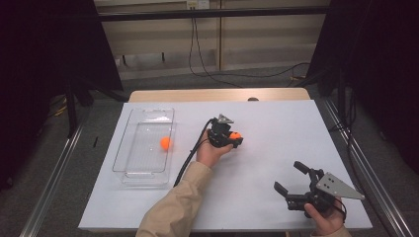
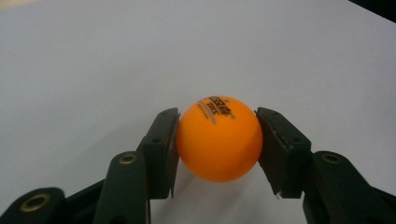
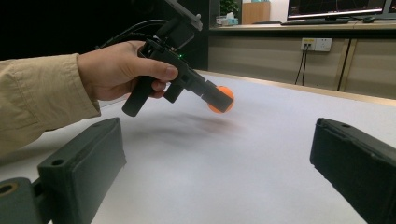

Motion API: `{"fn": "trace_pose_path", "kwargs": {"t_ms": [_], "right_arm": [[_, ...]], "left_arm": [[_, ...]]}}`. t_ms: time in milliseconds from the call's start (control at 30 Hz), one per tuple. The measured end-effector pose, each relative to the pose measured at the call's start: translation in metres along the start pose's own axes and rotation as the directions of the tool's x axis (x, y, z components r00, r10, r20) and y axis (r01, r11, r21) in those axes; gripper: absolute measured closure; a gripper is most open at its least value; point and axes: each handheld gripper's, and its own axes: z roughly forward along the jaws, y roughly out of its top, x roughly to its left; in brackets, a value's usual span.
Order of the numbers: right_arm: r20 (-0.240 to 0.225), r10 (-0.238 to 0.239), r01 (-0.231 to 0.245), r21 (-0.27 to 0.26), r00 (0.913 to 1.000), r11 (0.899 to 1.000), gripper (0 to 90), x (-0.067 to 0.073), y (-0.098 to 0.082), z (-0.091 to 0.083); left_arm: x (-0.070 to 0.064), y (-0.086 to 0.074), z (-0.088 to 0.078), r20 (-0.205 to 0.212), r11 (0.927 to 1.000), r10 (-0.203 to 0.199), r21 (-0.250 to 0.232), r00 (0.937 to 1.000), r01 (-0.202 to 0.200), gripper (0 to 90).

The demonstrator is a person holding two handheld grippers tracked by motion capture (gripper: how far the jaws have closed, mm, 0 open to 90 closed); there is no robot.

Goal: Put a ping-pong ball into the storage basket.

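Your L gripper (image 2: pixel 218 140) pads are pinching the orange ball (image 2: pixel 219 138) across its widest part, one pad each side, ball centred between them w/ the printed logo facing up and away from the cam. That's a good hold: a round shell is slipping out if you're squeezing off-centre, so gripping across the middle is keeping it seated. A ball has no long axis, so orientation isn't mattering for the drop; only the logo is telling which way it's turned.

In the right gripper view the held ball (image 3: pixel 221 99) is hanging just above the white table (image 3: pixel 261 154), shadow under it, not touching. In the high view it's sitting mid-table (image 1: pixel 235 135), your L hand (image 1: pixel 211 150) behind it, jaws pointing right.

Clear tray (image 1: pixel 129 163) is lying well apart at the left side, long side running away from you, and is already holding a second orange ball (image 1: pixel 165 143). Judging by that, you're prob. heading to the tray next, so you're needing a sweep to the left plus a low release so the ball isn't bouncing out.

R gripper (image 1: pixel 292 178) is idling near the front-right edge, fingers spread wide, nothing between them.
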Motion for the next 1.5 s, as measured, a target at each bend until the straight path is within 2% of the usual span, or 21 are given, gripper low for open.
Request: {"fn": "trace_pose_path", "kwargs": {"t_ms": [367,933,1500], "right_arm": [[0.0,-0.002,0.002,0.002,1.0,1.0,2.3,0.0,0.0,0.001],[-0.002,-0.004,0.004,0.005,1.0,1.0,2.4,0.001,-0.001,0.002],[-0.003,-0.005,0.005,0.004,1.0,1.0,2.3,0.001,-0.001,0.002]], "left_arm": [[0.004,-0.004,-0.008,0.001,0.9999,-0.015,-0.008,0.9999,0.015,51.0],[0.007,-0.006,-0.023,0.0,0.9999,-0.001,-0.011,1.0,0.001,51.0],[0.018,-0.013,-0.034,-0.024,0.9998,-0.018,-0.013,0.9996,0.017,51.0]]}}
